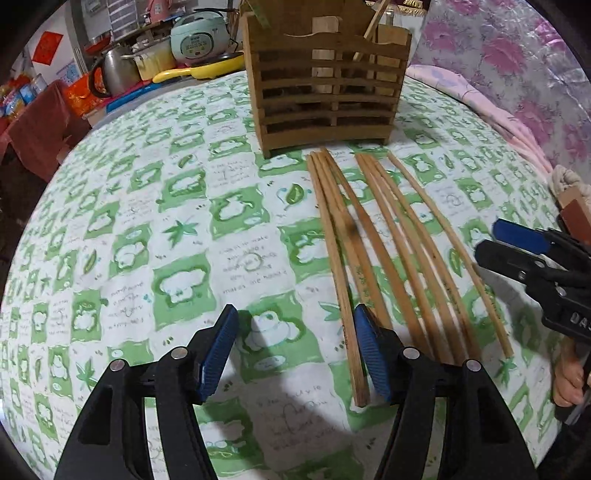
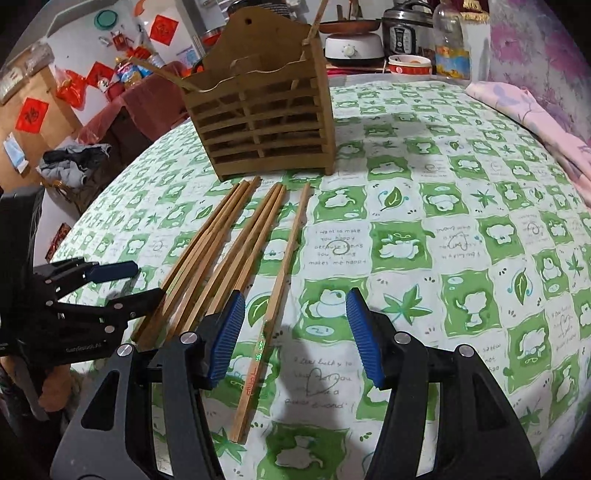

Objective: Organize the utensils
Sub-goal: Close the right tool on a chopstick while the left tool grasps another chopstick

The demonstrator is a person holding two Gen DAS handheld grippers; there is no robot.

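A round table under a green-and-white patterned cloth [image 1: 147,229] is seen from both wrist cameras. At the left of the left wrist view, a kettle [image 1: 118,70] and a rice cooker [image 1: 197,35] are found beyond the table edge. The left gripper [image 1: 295,354] is held low over the cloth with its jaws apart; nothing is pressed between its blue pads, and its right-hand pad lies just beside the near end of the leftmost chopstick. A slatted wooden holder [image 1: 325,85] is placed upright further back, with one chopstick already standing in it. In front of the holder, seven loose chopsticks [image 1: 373,240] are laid flat, fanned side by side. At the right, the right gripper [image 2: 295,336] is held with jaws apart, and the lone outermost chopstick [image 2: 273,302] is seen lying between its pads, not clamped. A pink cloth [image 2: 535,114] is draped at the table's far right edge.
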